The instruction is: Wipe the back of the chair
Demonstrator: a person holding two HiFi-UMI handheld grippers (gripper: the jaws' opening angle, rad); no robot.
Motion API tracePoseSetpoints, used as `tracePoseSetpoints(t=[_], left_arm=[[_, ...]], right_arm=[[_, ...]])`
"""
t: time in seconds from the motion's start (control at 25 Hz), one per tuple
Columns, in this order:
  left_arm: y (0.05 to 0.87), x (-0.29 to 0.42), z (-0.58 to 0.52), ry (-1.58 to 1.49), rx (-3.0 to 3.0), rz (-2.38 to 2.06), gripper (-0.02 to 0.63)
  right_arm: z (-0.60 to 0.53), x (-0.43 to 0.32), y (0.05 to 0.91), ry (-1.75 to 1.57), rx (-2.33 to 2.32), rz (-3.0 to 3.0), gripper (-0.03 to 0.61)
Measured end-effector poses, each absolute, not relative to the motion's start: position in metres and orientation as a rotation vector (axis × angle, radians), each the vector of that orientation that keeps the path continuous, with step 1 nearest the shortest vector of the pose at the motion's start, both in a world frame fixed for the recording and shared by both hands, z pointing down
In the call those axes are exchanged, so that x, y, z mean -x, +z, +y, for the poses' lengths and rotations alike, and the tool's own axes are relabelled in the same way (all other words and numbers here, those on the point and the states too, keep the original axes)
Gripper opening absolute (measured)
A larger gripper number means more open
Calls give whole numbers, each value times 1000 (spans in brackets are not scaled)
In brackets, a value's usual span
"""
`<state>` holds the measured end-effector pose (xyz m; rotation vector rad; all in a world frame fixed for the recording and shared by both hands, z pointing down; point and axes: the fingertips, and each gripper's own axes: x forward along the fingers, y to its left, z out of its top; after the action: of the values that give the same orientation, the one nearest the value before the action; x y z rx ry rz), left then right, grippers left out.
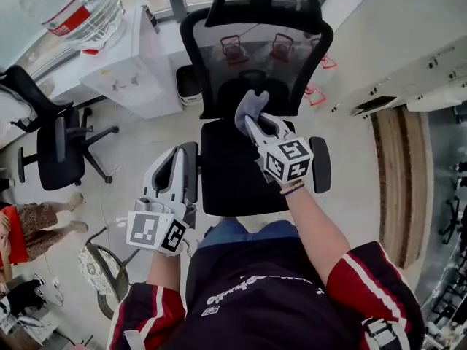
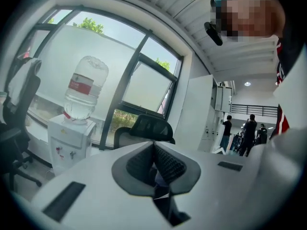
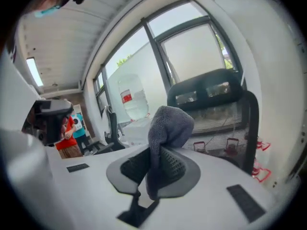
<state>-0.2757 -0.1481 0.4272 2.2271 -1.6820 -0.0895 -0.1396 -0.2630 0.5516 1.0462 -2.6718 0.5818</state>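
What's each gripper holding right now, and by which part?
The right gripper is shut on a grey cloth, pinched near one end, with most of it bunched above the jaws. The left gripper is shut on nothing.

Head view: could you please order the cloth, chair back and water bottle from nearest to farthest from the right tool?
1. Cloth, clamped in the right tool.
2. Chair back, just ahead.
3. Water bottle, far upper left.

chair (image 1: 228,173) ahead, water dispenser (image 1: 137,68) left of it, second chair (image 1: 57,152) leftmost
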Motion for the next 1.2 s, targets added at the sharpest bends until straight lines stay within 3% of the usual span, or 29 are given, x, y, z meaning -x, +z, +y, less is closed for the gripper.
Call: tracePoseSetpoints(t=[0.36,0.56,0.76,1.2], left_arm=[[378,131,-31,-48,-2345,-1708,25],[348,52,35,-30,-2362,-1705,25],[313,26,79,6,-2427,-1723,25],[275,50,139,-34,-2520,-1670,25]], right_arm=[[-90,-69,447,467,-1184,-2738,61],[-11,-139,395,425,-1190,-2776,61],[50,-158,345,349,-1202,-2844,63],[139,-117,298,301,-1265,-2872,61]])
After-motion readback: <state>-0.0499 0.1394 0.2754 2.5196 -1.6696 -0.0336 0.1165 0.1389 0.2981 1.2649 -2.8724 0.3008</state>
